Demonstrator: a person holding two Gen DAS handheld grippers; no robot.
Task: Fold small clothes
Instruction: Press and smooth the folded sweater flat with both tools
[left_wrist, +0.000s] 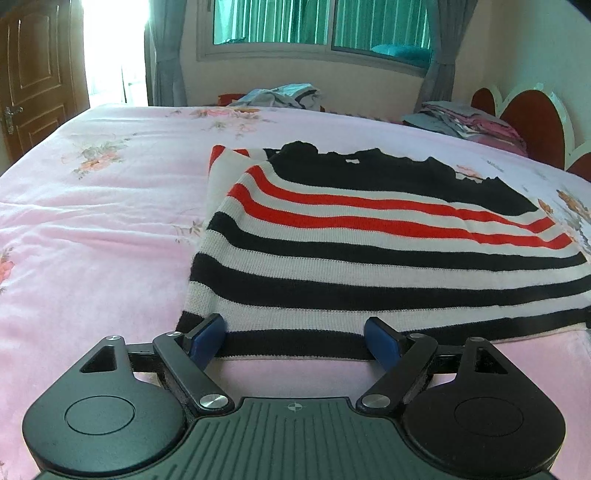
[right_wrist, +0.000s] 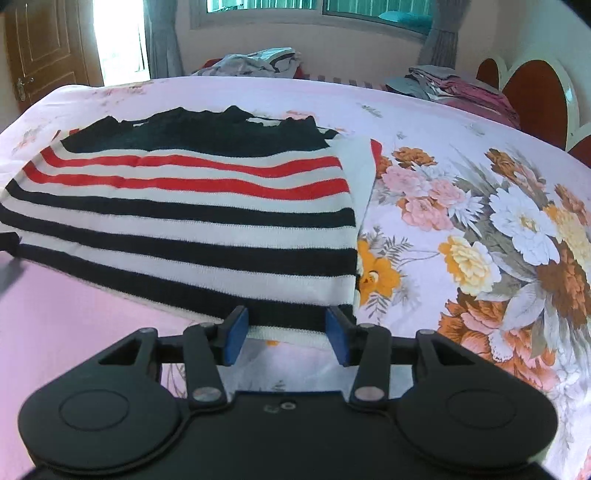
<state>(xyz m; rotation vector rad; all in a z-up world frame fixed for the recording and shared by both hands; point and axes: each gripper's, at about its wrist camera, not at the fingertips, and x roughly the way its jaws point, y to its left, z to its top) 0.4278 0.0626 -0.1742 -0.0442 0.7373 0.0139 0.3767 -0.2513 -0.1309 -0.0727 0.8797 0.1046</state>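
A striped knit sweater (left_wrist: 369, 243) with black, white and red bands lies flat on the bed, its sides folded in and its black collar end far from me. It also shows in the right wrist view (right_wrist: 192, 206). My left gripper (left_wrist: 295, 338) is open, its blue pads straddling the near hem by the sweater's left corner. My right gripper (right_wrist: 288, 334) is open, its pads straddling the near hem by the right corner. Neither pad pair presses the cloth.
The bed has a pink floral sheet (left_wrist: 92, 229) with a large flower print on the right (right_wrist: 498, 229). Loose clothes (left_wrist: 280, 96) lie at the far edge, folded clothes (left_wrist: 465, 123) near the red headboard (left_wrist: 532, 122). A door (left_wrist: 33, 74) is at left.
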